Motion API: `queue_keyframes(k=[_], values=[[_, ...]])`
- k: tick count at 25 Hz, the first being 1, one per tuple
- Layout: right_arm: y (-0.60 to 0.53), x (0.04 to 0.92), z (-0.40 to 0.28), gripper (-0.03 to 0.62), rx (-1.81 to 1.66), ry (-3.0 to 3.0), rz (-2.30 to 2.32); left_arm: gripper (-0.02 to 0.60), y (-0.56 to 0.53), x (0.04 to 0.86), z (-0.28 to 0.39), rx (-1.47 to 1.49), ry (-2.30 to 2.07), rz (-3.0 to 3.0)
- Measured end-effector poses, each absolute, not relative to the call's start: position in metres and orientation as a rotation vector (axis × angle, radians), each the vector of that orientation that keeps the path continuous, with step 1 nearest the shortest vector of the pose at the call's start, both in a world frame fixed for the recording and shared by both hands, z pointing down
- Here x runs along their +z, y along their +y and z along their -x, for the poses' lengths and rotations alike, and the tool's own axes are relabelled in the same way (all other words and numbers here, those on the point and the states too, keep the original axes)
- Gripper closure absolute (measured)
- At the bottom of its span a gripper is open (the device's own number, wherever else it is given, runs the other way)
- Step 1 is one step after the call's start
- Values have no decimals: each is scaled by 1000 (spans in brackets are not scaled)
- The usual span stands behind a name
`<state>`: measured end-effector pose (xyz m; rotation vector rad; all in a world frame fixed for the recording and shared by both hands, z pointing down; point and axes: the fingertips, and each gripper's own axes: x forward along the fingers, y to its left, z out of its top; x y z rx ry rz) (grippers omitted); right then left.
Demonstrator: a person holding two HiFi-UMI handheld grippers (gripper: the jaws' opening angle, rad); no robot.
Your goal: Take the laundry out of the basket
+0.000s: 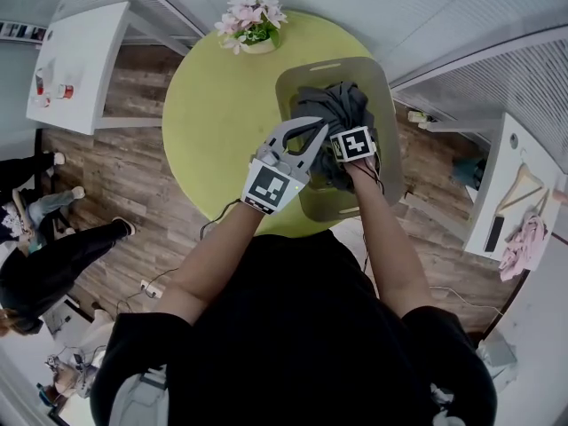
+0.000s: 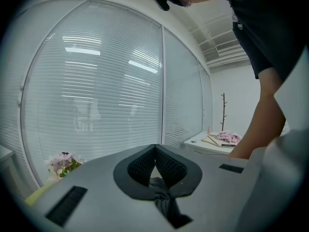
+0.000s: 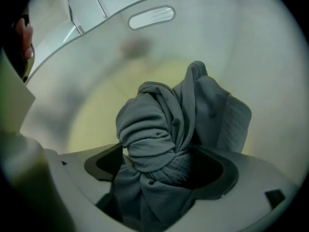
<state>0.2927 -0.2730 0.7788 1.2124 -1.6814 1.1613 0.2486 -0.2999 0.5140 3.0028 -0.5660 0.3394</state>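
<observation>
Laundry (image 3: 159, 134) in the basket (image 1: 383, 105) bunches between my right tool's (image 3: 161, 164) wide-apart jaws; my left tool (image 2: 155, 149) is closed on a grey fold.

We read no words, numbers or brand names anywhere. Only signs: black-and-white square patterns on left marker cube (image 1: 269, 187), at near-left edge of basket (image 1: 383, 96), and right marker cube (image 1: 353, 144), over basket; no letters decipherable.

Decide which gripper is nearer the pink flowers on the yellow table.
Left. The left gripper is over the basket's edge on the flowers' side; the right gripper is down inside the basket, farther from them, open around grey laundry.
</observation>
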Motion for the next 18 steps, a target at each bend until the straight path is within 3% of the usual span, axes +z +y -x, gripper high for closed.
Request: queue_keyframes(k=[18], values=[[-271, 825, -289, 161, 1175, -1610, -1138, 572, -308, 523, -234, 350, -642, -2960]])
